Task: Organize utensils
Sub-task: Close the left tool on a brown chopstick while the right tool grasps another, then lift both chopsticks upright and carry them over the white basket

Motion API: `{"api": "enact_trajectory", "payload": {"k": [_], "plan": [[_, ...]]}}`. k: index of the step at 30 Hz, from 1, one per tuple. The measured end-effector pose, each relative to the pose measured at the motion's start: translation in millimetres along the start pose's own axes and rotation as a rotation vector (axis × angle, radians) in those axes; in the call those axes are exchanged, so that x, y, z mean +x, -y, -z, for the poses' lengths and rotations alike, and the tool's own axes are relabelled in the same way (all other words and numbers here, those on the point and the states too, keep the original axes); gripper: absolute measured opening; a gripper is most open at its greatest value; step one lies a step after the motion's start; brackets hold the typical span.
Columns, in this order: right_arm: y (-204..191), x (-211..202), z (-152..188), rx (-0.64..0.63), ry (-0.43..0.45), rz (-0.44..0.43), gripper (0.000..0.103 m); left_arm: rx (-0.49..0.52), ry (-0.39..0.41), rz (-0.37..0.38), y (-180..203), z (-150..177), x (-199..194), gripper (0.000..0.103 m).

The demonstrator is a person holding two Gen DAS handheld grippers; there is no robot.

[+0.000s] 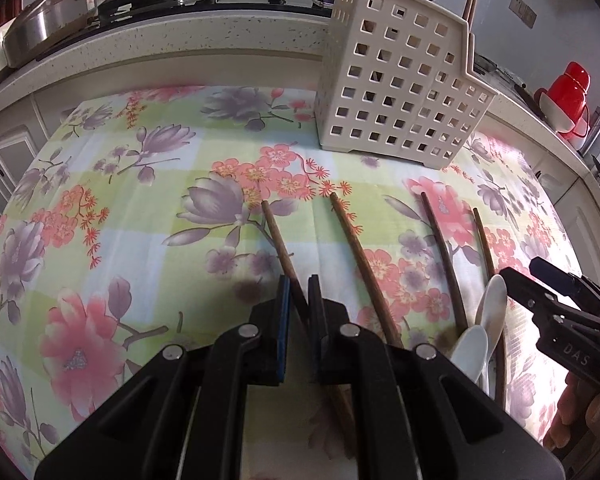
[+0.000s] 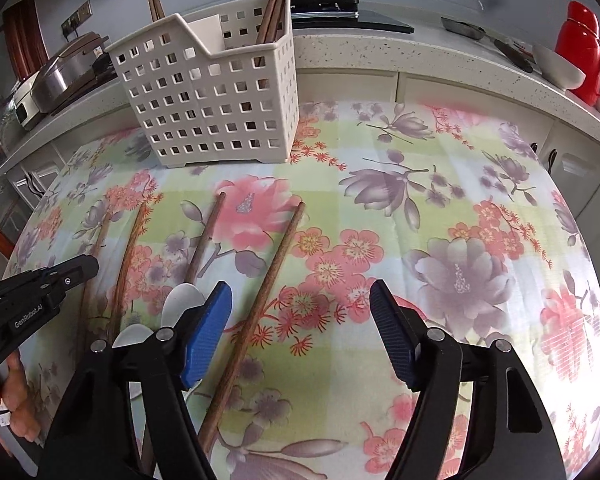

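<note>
Wooden chopstick (image 1: 278,240) clamped in left gripper (image 1: 299,290); right gripper (image 2: 300,300) spread wide, holding nothing.

Chopstick lies flat on the floral tablecloth (image 1: 120,208), leftmost of four; two white spoons (image 1: 482,320) lie beside the right-hand pair. Perforated cream utensil basket (image 2: 208,100) stands upright at the far edge, containing chopsticks.
</note>
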State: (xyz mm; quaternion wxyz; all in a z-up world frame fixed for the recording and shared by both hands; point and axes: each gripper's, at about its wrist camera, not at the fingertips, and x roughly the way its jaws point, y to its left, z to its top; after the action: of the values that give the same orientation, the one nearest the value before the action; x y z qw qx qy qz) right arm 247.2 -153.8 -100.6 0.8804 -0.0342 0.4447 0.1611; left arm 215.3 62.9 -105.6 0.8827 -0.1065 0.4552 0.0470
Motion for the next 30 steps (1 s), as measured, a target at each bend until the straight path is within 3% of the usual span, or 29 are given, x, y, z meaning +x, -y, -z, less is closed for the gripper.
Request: {"api": "enact_trajectory", "payload": {"k": [2, 7, 13, 30], "plan": [[-2.2, 5.8, -2.6, -0.002, -0.012, 0.011, 0.059, -0.002, 0.001, 0.005, -1.4, 0.4, -0.4, 0.009], [-9.9, 16.8, -6.2, -0.041, -0.03, 0.064, 0.037, -0.012, 0.009, 0.008, -7.1, 0.0, -3.4, 0.009], [-21.5, 18.3, -7.6, -0.075, -0.021, 0.046, 0.011, -0.018, 0.011, 0.024, -9.7, 0.2, -5.3, 0.009], [7.6, -6.9, -6.8, 0.002, 0.035, -0.003, 0.007, -0.005, 0.048, 0.047, -7.6, 0.6, -18.8, 0.009]]}}
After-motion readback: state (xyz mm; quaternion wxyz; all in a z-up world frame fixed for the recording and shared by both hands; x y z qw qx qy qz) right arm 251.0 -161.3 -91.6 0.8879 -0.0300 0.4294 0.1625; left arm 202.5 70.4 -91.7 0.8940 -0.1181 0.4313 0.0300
